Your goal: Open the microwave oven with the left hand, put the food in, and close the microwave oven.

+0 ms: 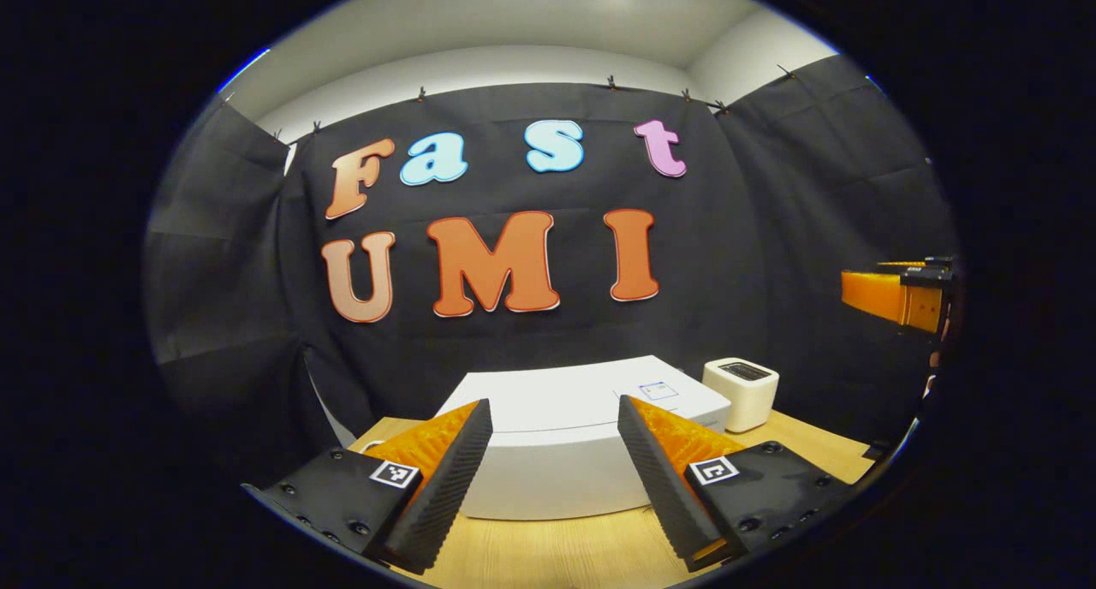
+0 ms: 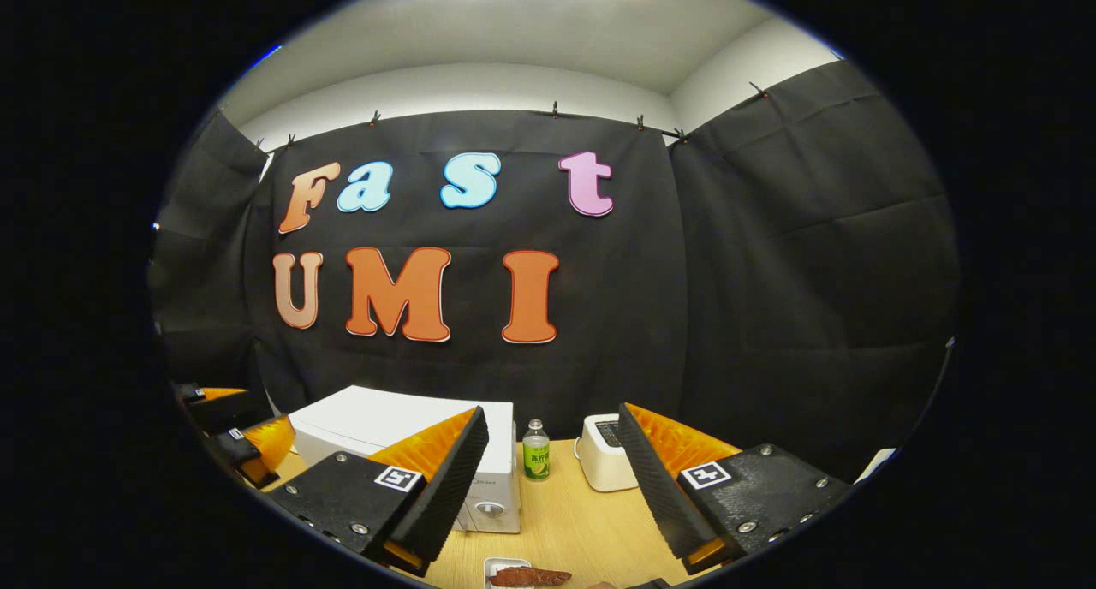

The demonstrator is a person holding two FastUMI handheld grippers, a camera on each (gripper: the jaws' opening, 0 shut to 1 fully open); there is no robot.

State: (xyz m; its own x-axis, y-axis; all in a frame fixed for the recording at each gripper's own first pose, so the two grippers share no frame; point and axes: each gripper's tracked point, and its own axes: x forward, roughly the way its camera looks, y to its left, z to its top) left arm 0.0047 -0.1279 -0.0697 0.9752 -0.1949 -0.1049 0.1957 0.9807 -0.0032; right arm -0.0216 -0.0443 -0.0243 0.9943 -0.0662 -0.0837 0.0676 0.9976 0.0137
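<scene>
A white microwave oven (image 1: 565, 435) sits on the wooden table, its door closed; it also appears at the left in the right gripper view (image 2: 402, 435), control knob facing front. My left gripper (image 1: 555, 478) hovers above and in front of it, open, nothing between its fingers. My right gripper (image 2: 552, 486) is open too, raised over the table. The food, a brown piece on a small white dish (image 2: 527, 575), lies at the table's near edge below the right gripper. The left gripper (image 2: 244, 443) also shows far left in the right gripper view, and the right gripper (image 1: 899, 296) far right in the left gripper view.
A small white toaster (image 2: 604, 462) stands right of the microwave, also seen in the left gripper view (image 1: 741, 390). A small green-labelled bottle (image 2: 536, 450) stands between them. The wooden table (image 2: 565, 520) runs back to the black cloth wall.
</scene>
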